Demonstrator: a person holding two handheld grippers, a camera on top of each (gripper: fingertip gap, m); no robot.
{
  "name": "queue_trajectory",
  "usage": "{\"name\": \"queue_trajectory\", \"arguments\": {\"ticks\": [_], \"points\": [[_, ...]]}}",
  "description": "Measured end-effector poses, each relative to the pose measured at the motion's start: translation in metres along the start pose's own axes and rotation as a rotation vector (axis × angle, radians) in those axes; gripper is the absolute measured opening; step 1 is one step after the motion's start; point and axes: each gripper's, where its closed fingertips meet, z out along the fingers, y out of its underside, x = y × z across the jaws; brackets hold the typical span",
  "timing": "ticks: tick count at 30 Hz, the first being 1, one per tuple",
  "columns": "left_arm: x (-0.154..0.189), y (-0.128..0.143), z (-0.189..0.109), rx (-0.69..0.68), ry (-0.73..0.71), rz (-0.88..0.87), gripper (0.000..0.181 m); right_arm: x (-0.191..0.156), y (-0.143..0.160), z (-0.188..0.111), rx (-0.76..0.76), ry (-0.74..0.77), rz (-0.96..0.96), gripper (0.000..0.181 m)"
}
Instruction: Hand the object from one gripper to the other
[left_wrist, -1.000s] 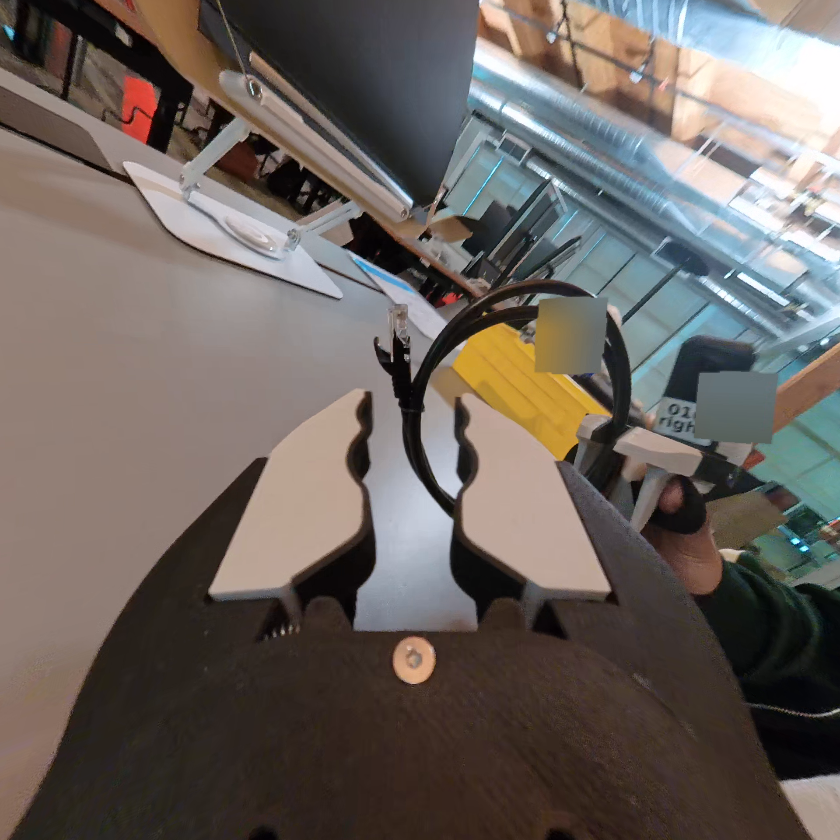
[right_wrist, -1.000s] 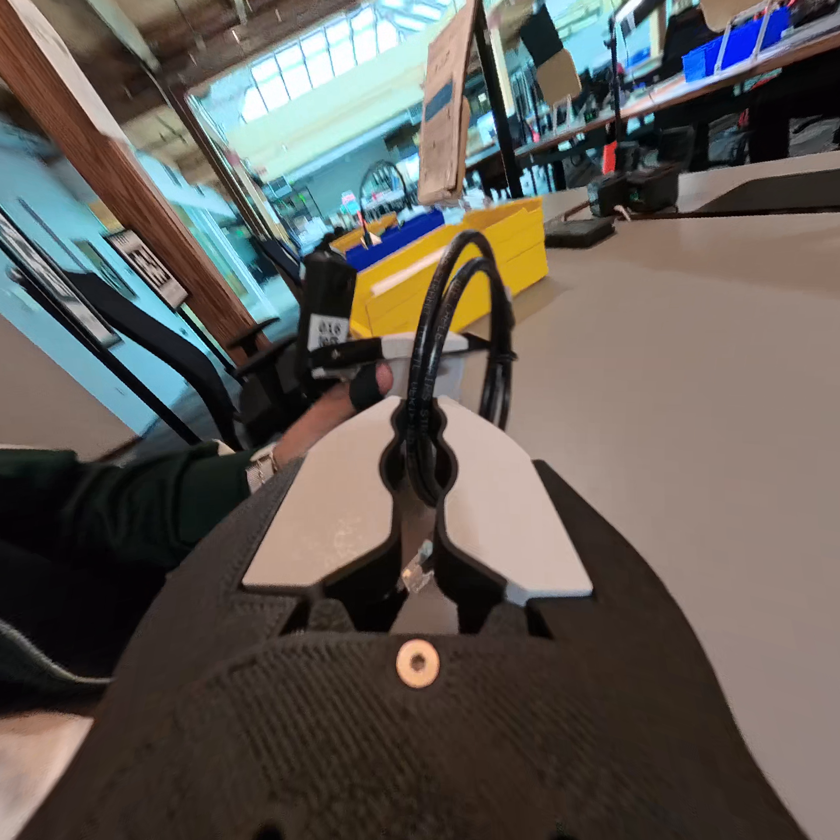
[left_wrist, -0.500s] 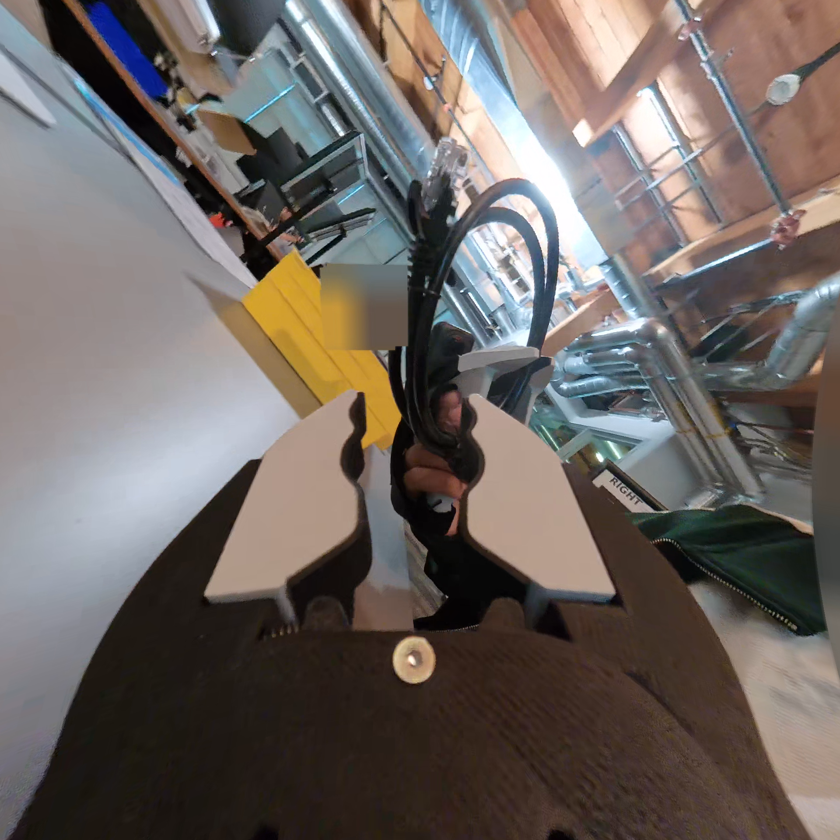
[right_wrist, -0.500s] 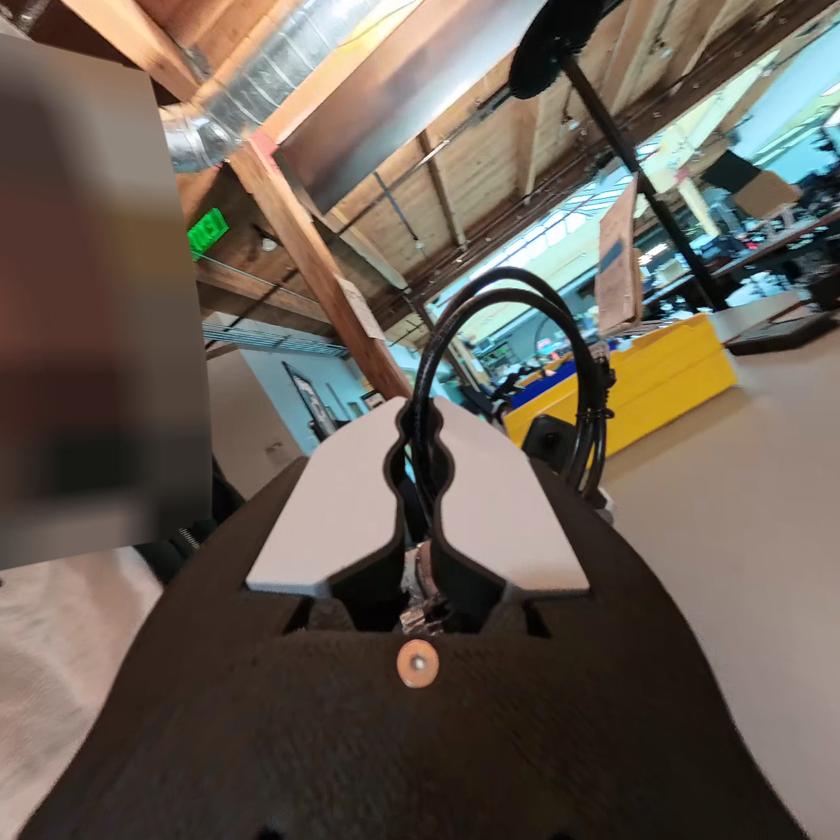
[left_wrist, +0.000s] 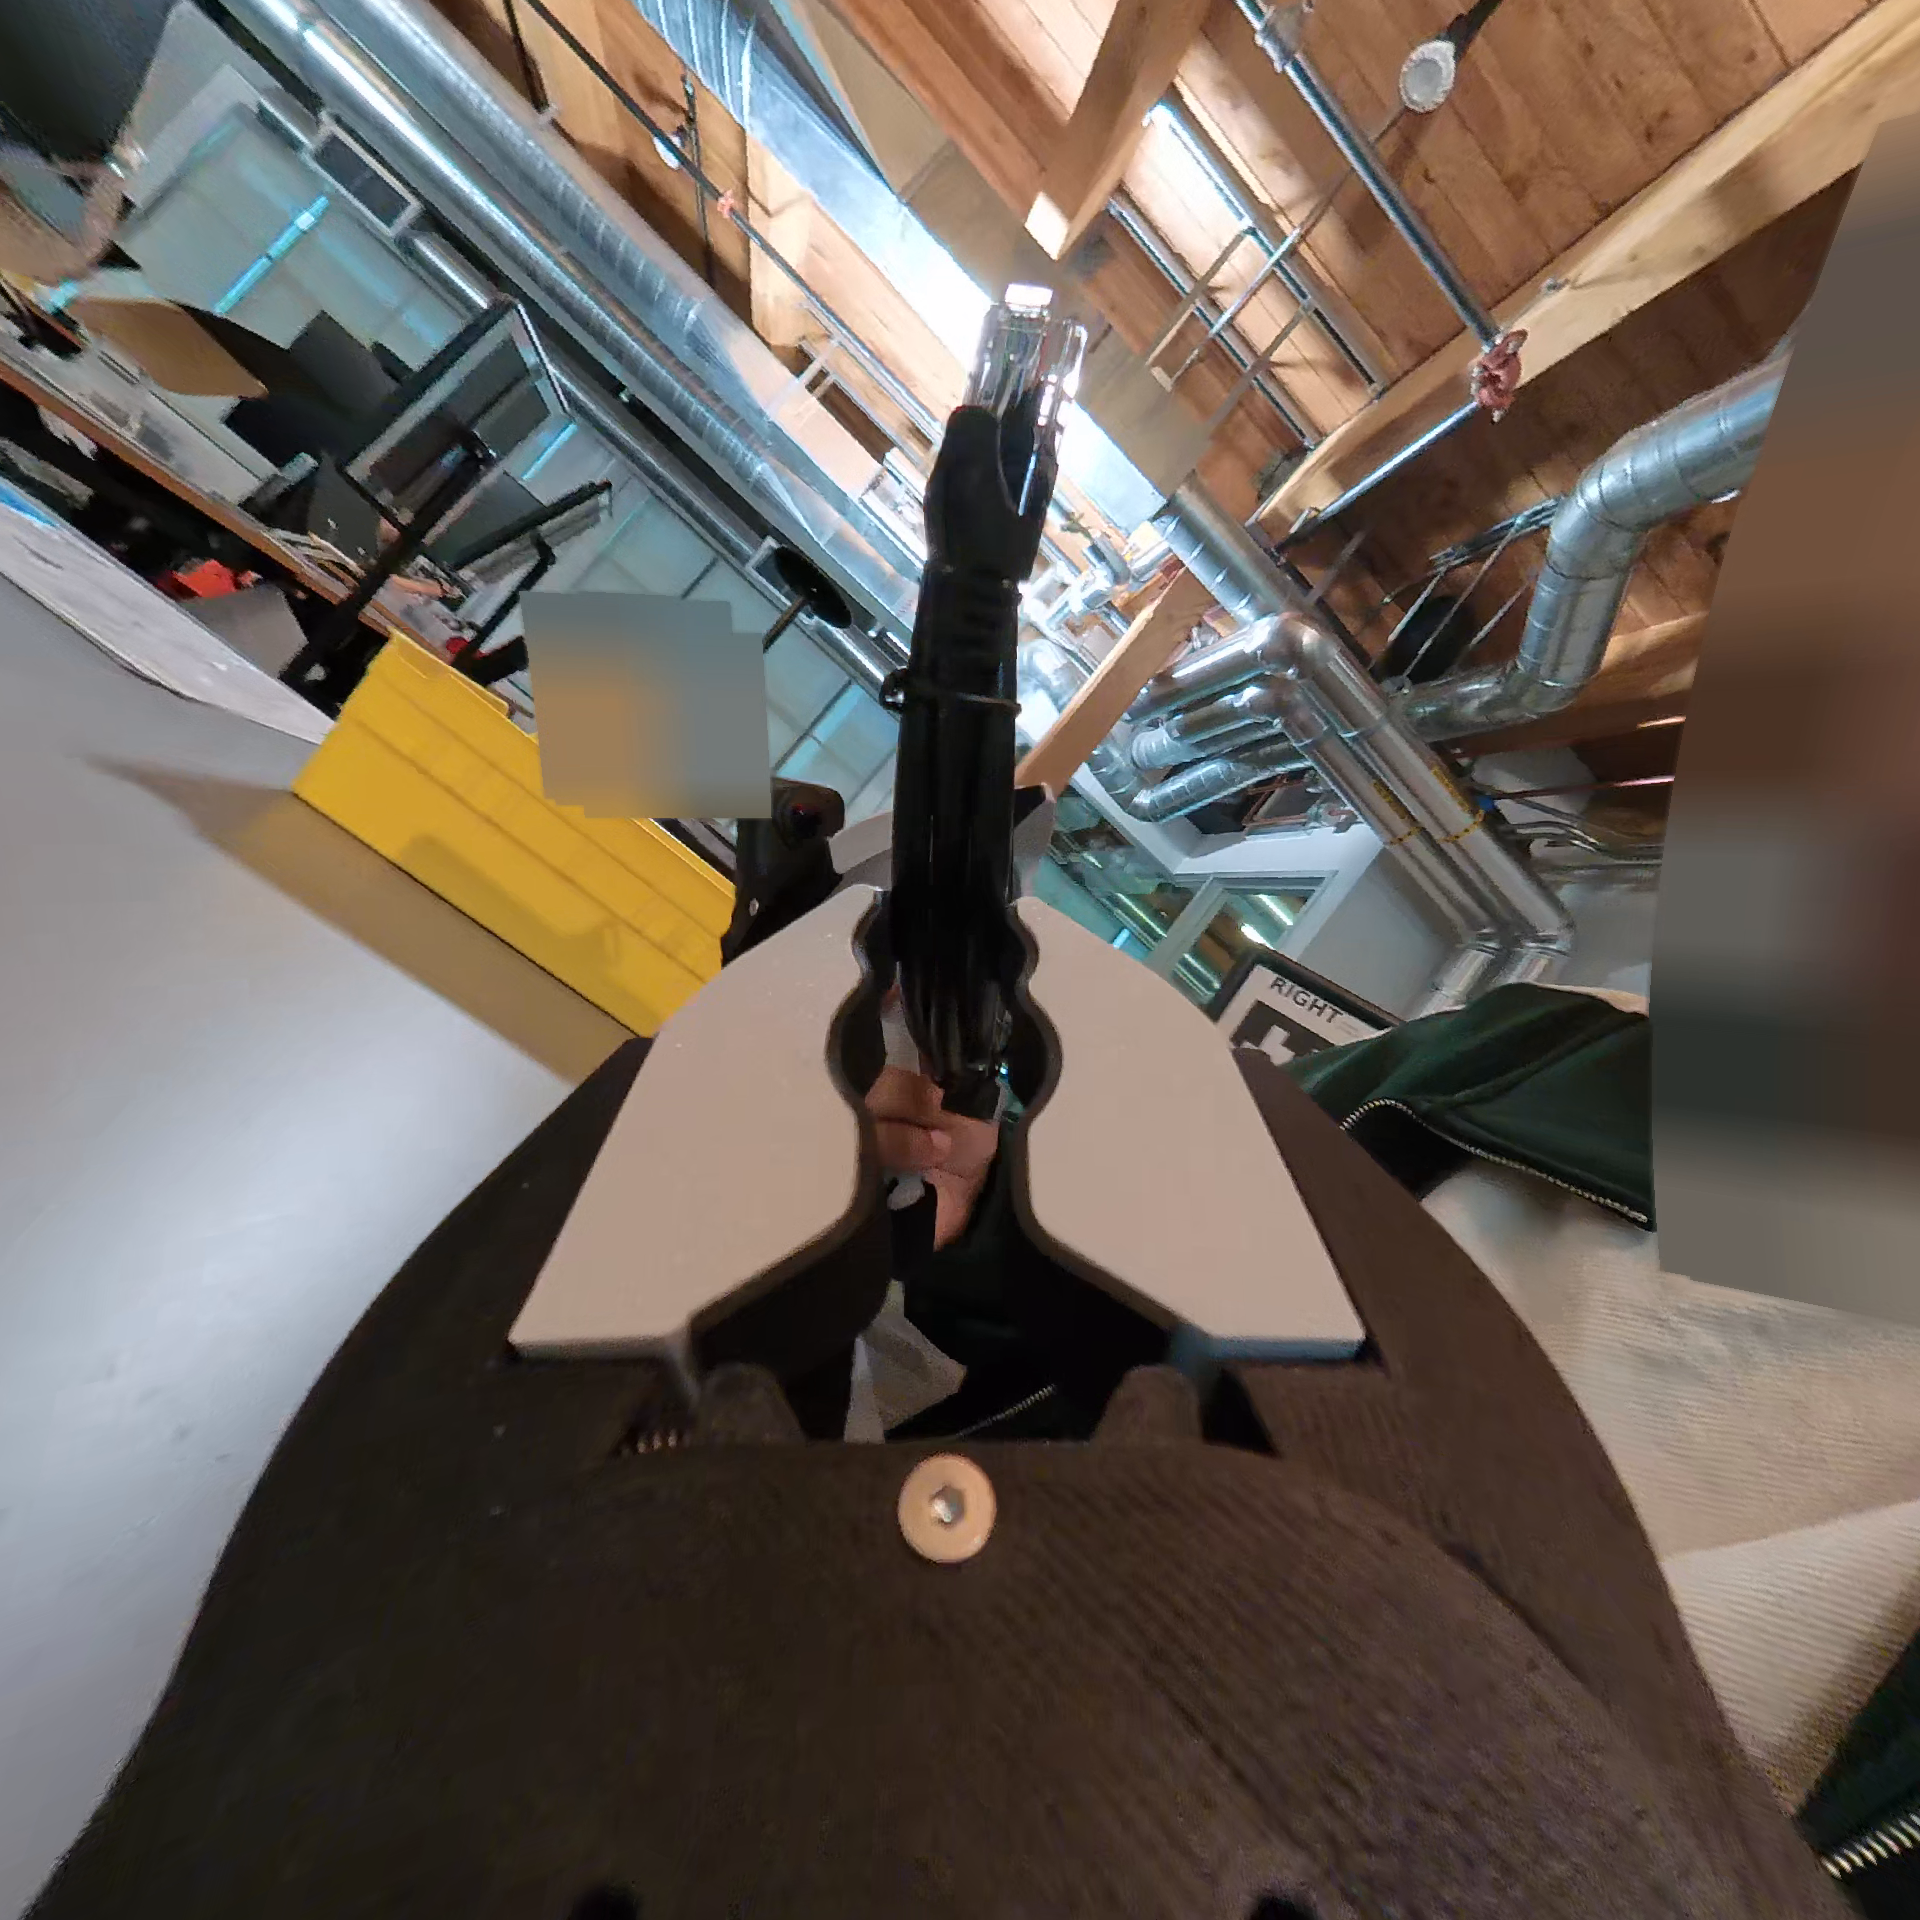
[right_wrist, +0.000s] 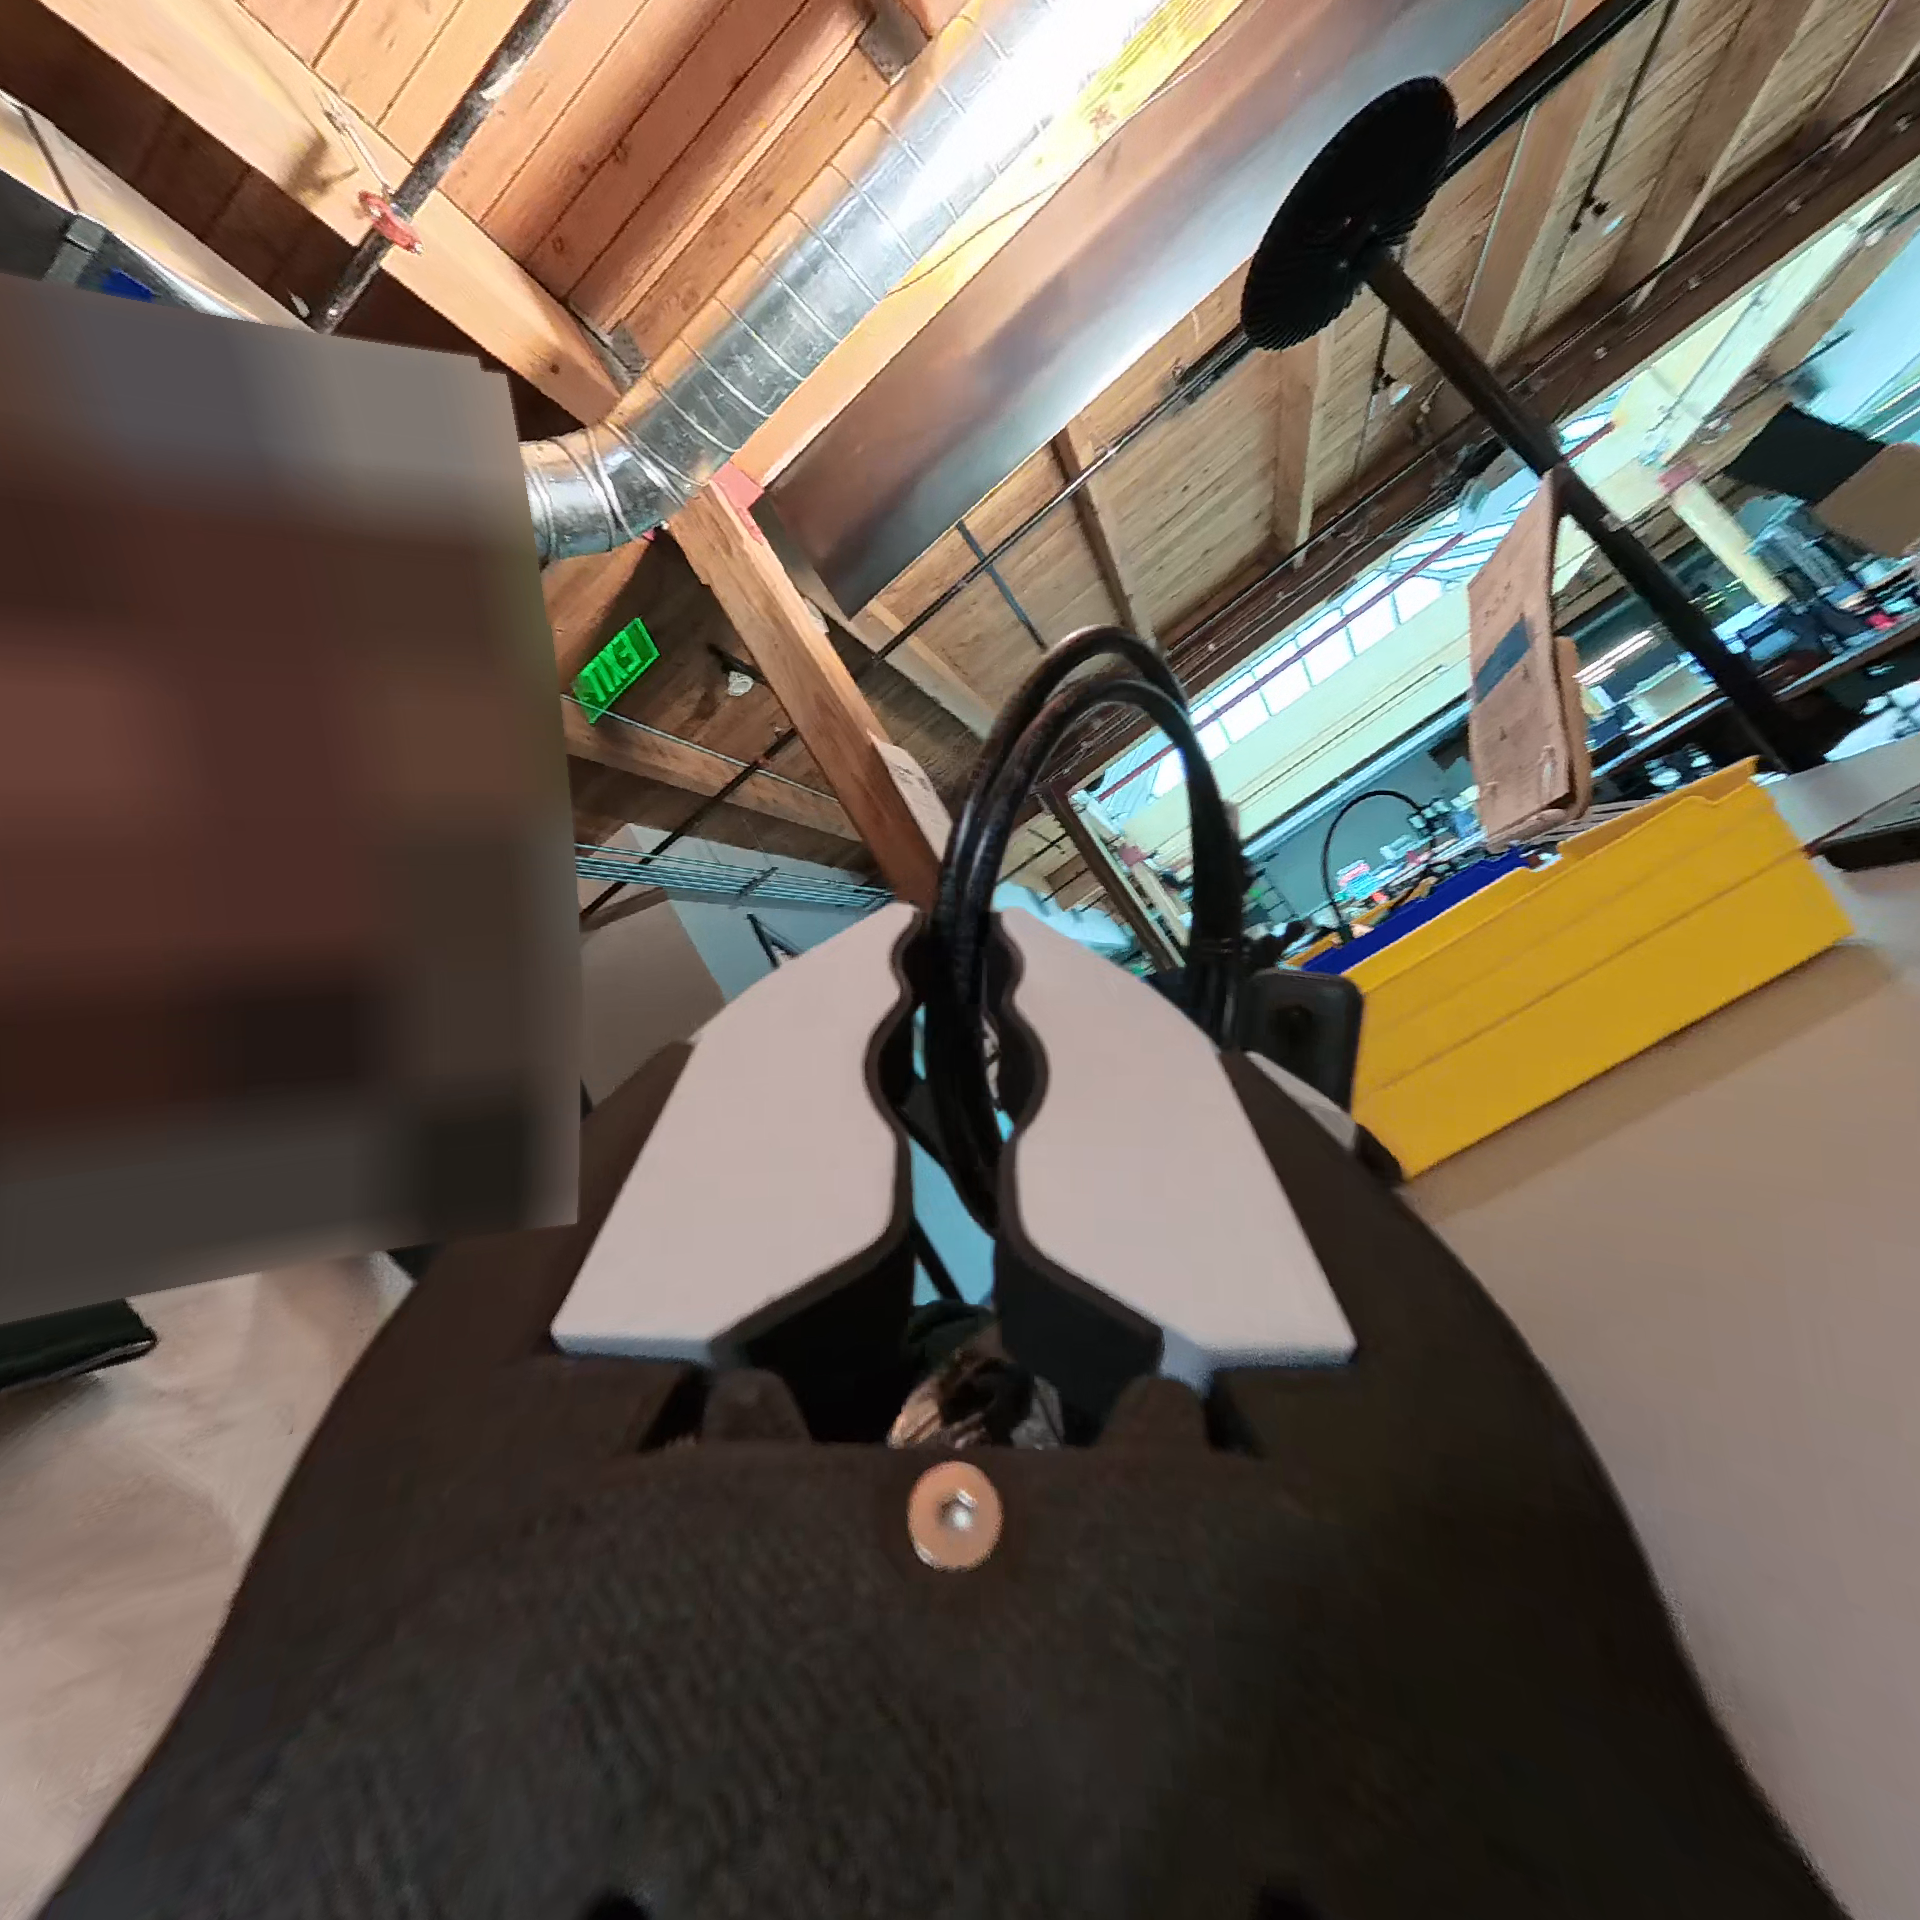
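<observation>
Gripping coiled cable (left_wrist: 956, 831), far end hidden.

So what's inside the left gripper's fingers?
A bundled black cable is squeezed in the left gripper, with its clear plug sticking up. Behind the fingers a bit of a hand shows; the rest is hidden.

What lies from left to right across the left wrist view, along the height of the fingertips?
Grey table → yellow bin → bundled black cable clamped in the left gripper → green sleeve
</observation>
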Motion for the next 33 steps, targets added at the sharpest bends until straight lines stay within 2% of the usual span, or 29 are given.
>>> {"name": "queue_trajectory", "arguments": {"ticks": [1,5,6,9,12,16,20,24,27,30,33], "points": [[-0.001,-0.003,-0.002,0.012,-0.017,0.014,0.019,0.004,-0.001,-0.001,0.01,0.025,-0.011,0.016],[-0.007,-0.021,-0.015,0.096,-0.108,0.067,0.019,0.034,-0.017,-0.014,0.111,0.2,-0.025,0.071],[-0.01,-0.025,-0.02,0.111,-0.141,0.082,0.019,0.041,-0.022,-0.019,0.142,0.249,-0.035,0.079],[-0.015,-0.037,-0.033,0.16,-0.213,0.09,0.019,0.054,-0.032,-0.033,0.172,0.353,-0.073,0.085],[-0.022,-0.043,-0.043,0.191,-0.28,0.084,0.019,0.055,-0.028,-0.031,0.103,0.384,-0.133,0.084],[-0.032,-0.044,-0.051,0.195,-0.36,0.071,0.019,0.056,-0.005,-0.018,-0.066,0.416,-0.247,0.082],[-0.04,-0.04,-0.054,0.162,-0.444,0.097,0.02,0.052,0.031,-0.005,-0.378,0.47,-0.573,0.069],[-0.045,-0.032,-0.051,0.098,-0.519,0.146,0.019,0.064,0.065,-0.009,-0.734,0.573,-1.007,0.054],[-0.047,-0.025,-0.046,0.071,-0.551,0.167,0.019,0.073,0.085,-0.012,-0.935,0.629,-1.261,0.046],[-0.048,-0.016,-0.04,0.069,-0.562,0.166,0.019,0.084,0.096,-0.018,-1.09,0.702,-1.426,0.043],[-0.048,-0.008,-0.034,0.073,-0.549,0.137,0.019,0.098,0.1,-0.03,-1.218,0.801,-1.47,0.038]]}}
